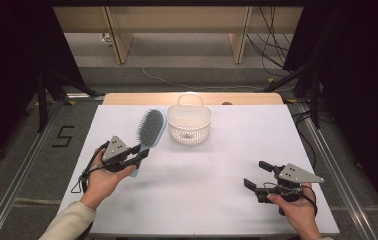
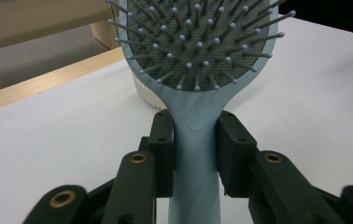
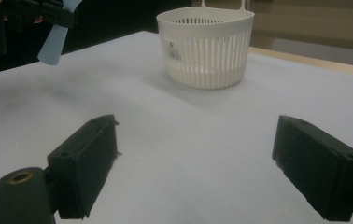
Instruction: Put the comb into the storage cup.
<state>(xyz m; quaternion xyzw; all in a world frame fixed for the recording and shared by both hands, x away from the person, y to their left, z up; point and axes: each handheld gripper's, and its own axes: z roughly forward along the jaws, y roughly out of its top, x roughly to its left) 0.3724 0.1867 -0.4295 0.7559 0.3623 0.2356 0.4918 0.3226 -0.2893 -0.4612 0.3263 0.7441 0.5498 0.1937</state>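
The left claw (image 1: 136, 156) pinches the brush (image 1: 150, 131) by its handle, the jaws pressed to either side of the neck just below the bristle pad, as the left gripper view shows. The brush is held off the bench (image 1: 217, 165), bristles facing up and toward the camera, its head just beside the left rim of the basket (image 1: 190, 123). The basket stands upright near the far edge of the bench and looks empty as far as can be seen. The right claw (image 1: 258, 175) is spread wide with nothing between its jaws, well apart from both things, near the right front of the bench.

The step in hand looks like carrying the brush to the basket. The next move likely calls for swinging the head over the rim, tipping it down into the basket, then spreading the jaws. The brush looks longer than the basket is wide, so it will probably lean on the rim.
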